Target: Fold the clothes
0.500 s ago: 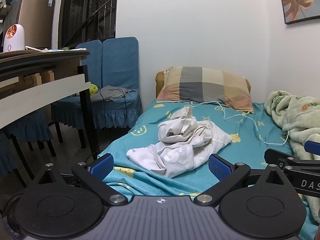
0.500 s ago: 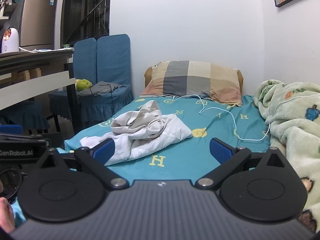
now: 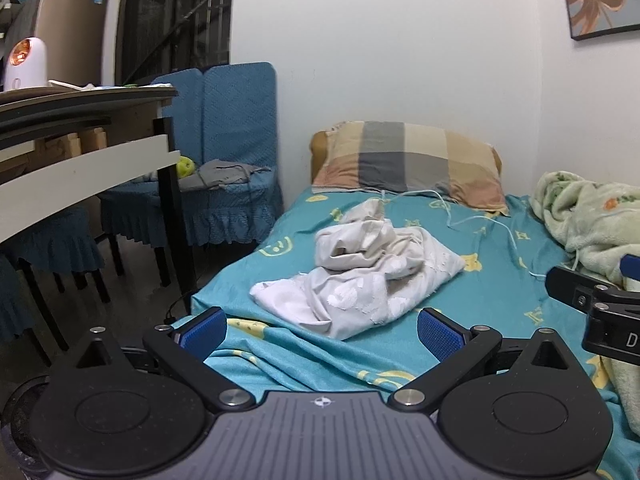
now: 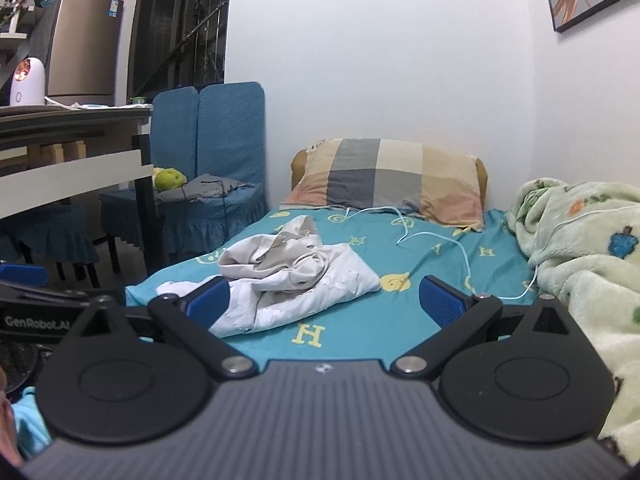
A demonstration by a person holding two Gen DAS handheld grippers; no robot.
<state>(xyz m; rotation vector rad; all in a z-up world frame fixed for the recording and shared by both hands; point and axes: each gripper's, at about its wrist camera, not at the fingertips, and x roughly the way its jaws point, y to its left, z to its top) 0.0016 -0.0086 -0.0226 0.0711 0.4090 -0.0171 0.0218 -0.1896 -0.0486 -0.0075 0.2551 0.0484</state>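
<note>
The white garment (image 3: pixel 356 276) lay in a crumpled heap on the teal bed sheet (image 3: pixel 492 296), near the middle of the bed and toward its left edge; no flat panel, squared edge or crease of a fold was visible, so by that evidence the clothing was not in a folded state and the folding remained outstanding. Whether more than one piece made up the heap could not be determined. The left tool (image 3: pixel 320 330) was held low at the foot of the bed with its blue pads spread wide and nothing between them, the heap just beyond them. The right tool (image 4: pixel 324 300) was likewise spread wide and empty, with the garment lying ahead and to its left. Surroundings were noted as follows: a plaid pillow (image 3: pixel 412 164) stood at the head of the bed; a white cable (image 4: pixel 436 240) trailed from near the pillow across the sheet toward a bunched green blanket (image 4: pixel 580 248) on the right side. The cable ran near the garment's far edge and was judged liable to snag once the cloth was spread. The blanket limited flat room on the right. A counter (image 3: pixel 80 148) and blue-covered chairs (image 3: pixel 228 152) stood off the bed's left side, clear of the work.
</note>
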